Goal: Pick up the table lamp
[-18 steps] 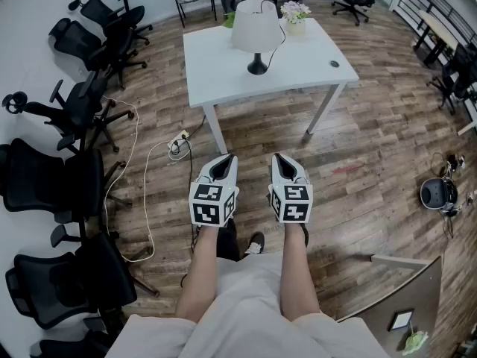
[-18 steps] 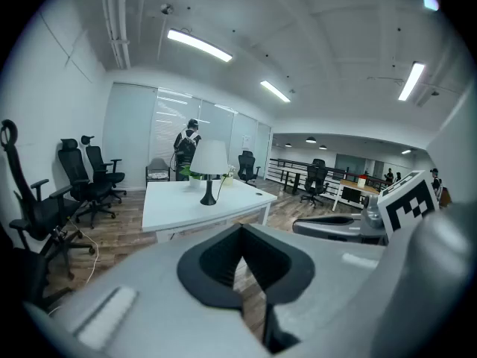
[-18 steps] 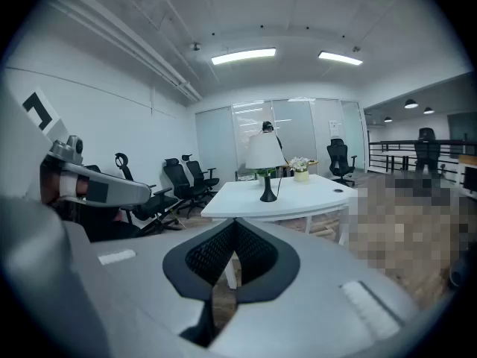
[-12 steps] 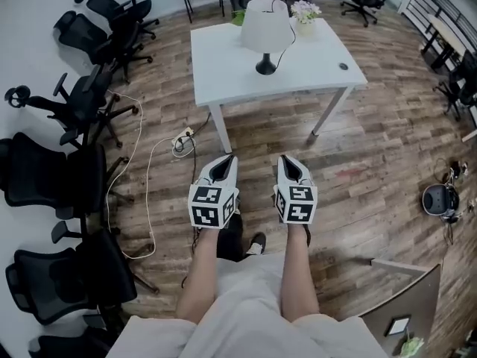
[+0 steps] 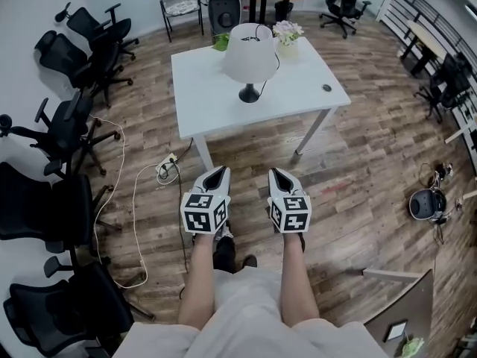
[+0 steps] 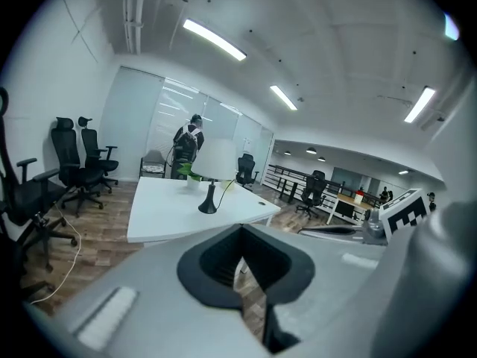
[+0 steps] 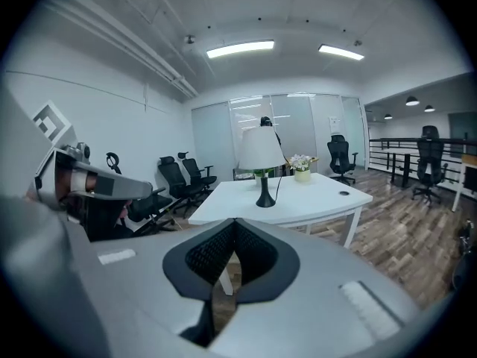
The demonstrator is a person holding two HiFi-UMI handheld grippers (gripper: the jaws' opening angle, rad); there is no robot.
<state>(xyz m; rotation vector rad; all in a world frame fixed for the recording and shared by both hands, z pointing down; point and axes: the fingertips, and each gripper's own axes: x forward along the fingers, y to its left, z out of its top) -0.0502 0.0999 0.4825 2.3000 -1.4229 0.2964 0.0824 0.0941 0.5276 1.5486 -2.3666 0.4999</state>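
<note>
Now: both grippers empty, lamp well ahead.
Head view: we hold the left gripper [image 5: 217,171] and right gripper [image 5: 274,172] side by side above the wood floor; the table lamp [image 5: 250,57] stands upright on the white table [image 5: 305,88], well apart from both. Left gripper view: jaws meet at the tips with nothing between them; the table lamp [image 6: 211,176] sits beyond them, slightly left. Right gripper view: jaws likewise pressed together and empty; the table lamp [image 7: 262,162] rises beyond the tips, slightly right, a flower pot [image 7: 301,171] near it.
</note>
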